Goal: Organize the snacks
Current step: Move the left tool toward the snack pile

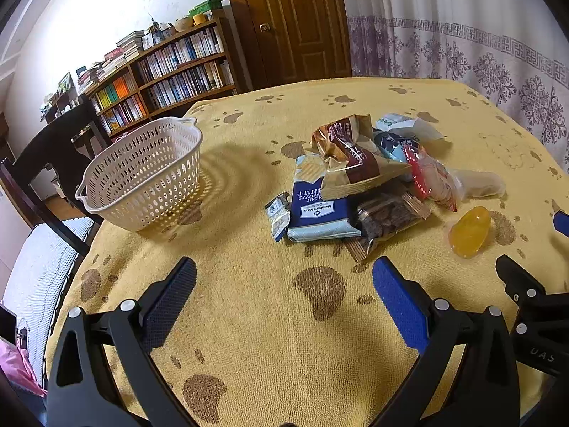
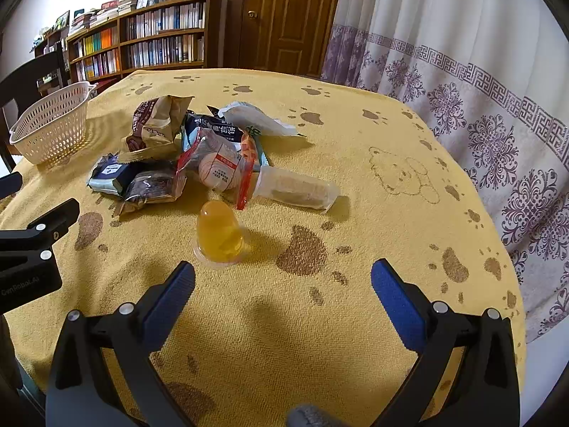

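A heap of snack packets (image 1: 355, 178) lies mid-table: a navy cracker pack (image 1: 318, 213), a brown bag (image 1: 352, 153), a dark cookie pack (image 1: 386, 217) and a red-edged clear pack (image 1: 432, 178). An orange jelly cup (image 1: 469, 231) stands apart on the right, and in the right wrist view the jelly cup (image 2: 220, 236) is just ahead of my left finger. A white perforated basket (image 1: 142, 174) stands empty at the left. My left gripper (image 1: 284, 281) hovers open short of the heap. My right gripper (image 2: 282, 281) is open too, nothing between its blue pads.
The table wears a yellow paw-print cloth (image 1: 270, 320) and ends near the basket (image 2: 49, 121) at the left edge. A dark chair (image 1: 46, 163) stands beyond that edge. A clear tube pack (image 2: 295, 188) lies right of the heap. Curtain (image 2: 480, 71) hangs at the right.
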`<state>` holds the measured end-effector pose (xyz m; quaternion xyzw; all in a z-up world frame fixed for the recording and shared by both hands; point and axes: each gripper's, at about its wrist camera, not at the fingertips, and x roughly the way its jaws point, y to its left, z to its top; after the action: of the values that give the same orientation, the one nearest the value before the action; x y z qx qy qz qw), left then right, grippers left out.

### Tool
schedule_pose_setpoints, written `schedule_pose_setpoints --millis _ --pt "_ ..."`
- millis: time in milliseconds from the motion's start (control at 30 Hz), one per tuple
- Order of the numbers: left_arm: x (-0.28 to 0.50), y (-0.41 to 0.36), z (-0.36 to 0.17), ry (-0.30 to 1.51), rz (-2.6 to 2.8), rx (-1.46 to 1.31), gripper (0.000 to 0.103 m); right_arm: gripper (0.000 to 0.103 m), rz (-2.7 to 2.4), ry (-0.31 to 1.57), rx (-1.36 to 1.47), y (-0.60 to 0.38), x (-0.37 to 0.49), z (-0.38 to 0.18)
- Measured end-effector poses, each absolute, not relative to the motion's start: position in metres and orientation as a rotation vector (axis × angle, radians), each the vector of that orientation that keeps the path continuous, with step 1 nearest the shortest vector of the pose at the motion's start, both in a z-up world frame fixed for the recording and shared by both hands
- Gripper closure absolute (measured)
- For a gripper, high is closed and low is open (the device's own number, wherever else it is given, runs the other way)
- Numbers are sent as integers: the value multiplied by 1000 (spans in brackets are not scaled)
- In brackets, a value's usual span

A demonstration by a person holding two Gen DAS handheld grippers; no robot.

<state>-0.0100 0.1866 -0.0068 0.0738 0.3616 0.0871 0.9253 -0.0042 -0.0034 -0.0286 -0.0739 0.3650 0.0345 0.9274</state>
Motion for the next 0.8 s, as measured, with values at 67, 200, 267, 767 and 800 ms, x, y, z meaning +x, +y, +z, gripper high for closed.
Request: schedule_pose_setpoints --millis 67,200,267,767,800 --pt "-12 187 -4 731 178 147 2 5 74 738 -146 -5 -8 -28" --pt "-17 189 4 691 173 122 2 5 82 698 -126 -5 -13 -21" --pt "-21 189 10 657 174 111 2 5 88 650 -108 -6 -21 -15" --pt "-30 190 23 593 190 112 2 5 82 633 -104 -4 -12 -7" --pt "-29 190 23 594 189 112 2 5 82 634 -103 -4 -12 -7"
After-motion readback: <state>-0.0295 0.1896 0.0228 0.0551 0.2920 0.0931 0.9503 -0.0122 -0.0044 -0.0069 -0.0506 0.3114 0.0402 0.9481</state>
